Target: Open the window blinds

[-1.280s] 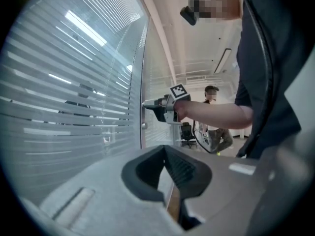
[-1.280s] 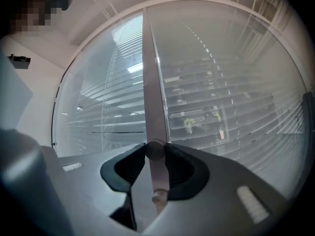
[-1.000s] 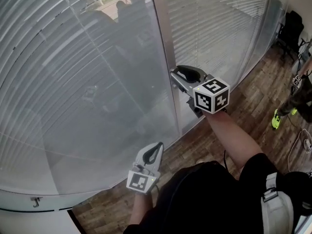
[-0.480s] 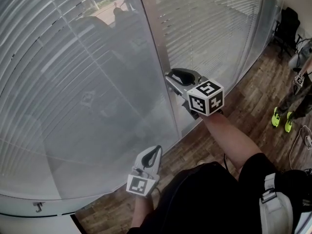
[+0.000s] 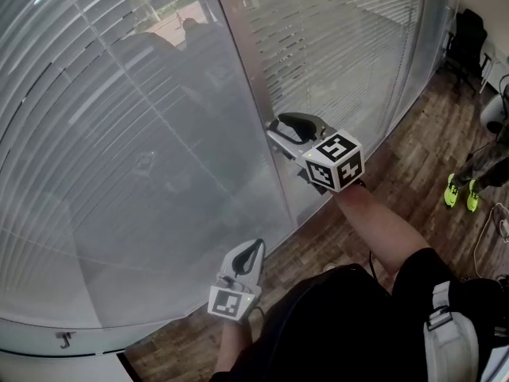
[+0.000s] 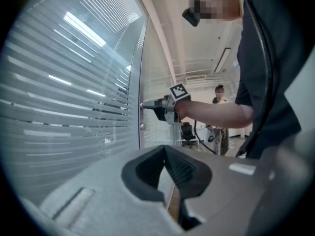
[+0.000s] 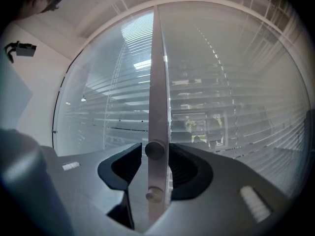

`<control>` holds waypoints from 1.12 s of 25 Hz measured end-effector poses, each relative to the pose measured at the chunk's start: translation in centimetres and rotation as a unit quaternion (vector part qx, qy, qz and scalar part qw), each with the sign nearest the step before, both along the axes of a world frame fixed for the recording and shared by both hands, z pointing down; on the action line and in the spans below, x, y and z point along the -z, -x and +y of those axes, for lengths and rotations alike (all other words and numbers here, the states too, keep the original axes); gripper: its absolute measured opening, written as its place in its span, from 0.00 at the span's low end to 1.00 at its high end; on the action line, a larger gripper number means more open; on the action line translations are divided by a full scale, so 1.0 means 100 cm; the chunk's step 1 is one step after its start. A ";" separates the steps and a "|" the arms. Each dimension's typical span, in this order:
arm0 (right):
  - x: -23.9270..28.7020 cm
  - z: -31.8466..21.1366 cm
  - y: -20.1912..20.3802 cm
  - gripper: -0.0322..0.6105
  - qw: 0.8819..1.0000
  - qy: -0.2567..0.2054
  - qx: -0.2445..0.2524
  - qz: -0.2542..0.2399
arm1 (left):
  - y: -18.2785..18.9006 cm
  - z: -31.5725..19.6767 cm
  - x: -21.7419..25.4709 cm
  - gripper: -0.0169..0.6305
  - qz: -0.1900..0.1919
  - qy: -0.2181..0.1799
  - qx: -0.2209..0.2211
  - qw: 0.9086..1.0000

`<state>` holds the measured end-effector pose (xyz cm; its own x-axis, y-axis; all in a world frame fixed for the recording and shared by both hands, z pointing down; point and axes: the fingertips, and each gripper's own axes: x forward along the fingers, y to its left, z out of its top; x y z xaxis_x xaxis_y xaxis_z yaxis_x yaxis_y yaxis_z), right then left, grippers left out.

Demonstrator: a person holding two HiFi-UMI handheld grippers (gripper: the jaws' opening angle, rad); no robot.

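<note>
The right gripper (image 5: 274,131) has just been opening, jaws slack around the upper knob (image 7: 155,150) of the window post (image 7: 158,73), hidden in the head view; blinds (image 5: 103,157) hang behind glass either side; left gripper (image 6: 165,150) pinched together, empty

Close at the bottom, the left gripper (image 6: 165,150) shows grey jaws with dark pads, tips together and nothing between them. Slatted window blinds (image 6: 64,97) behind glass fill the left side. The right gripper (image 6: 145,104), on a bare forearm (image 6: 211,114), reaches a metal post (image 6: 141,73). Its jaws have just been opening, with a knob there between them. A person (image 6: 220,119) stands far back.
</note>
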<state>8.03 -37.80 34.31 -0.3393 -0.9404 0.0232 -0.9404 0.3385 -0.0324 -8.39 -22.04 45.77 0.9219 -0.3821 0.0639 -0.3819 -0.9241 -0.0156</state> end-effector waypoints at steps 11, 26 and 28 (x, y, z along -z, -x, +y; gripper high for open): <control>-0.004 0.011 0.012 0.45 0.962 -0.026 0.020 0.272 | -0.026 0.009 0.000 0.03 0.010 0.003 0.001 1.000; -0.006 0.005 0.026 0.44 0.751 -0.121 0.027 0.648 | -0.035 0.020 0.000 0.03 0.018 0.011 0.043 0.999; -0.007 0.003 0.029 0.41 0.749 -0.123 0.030 0.651 | -0.034 0.019 -0.001 0.03 0.018 0.013 0.048 0.999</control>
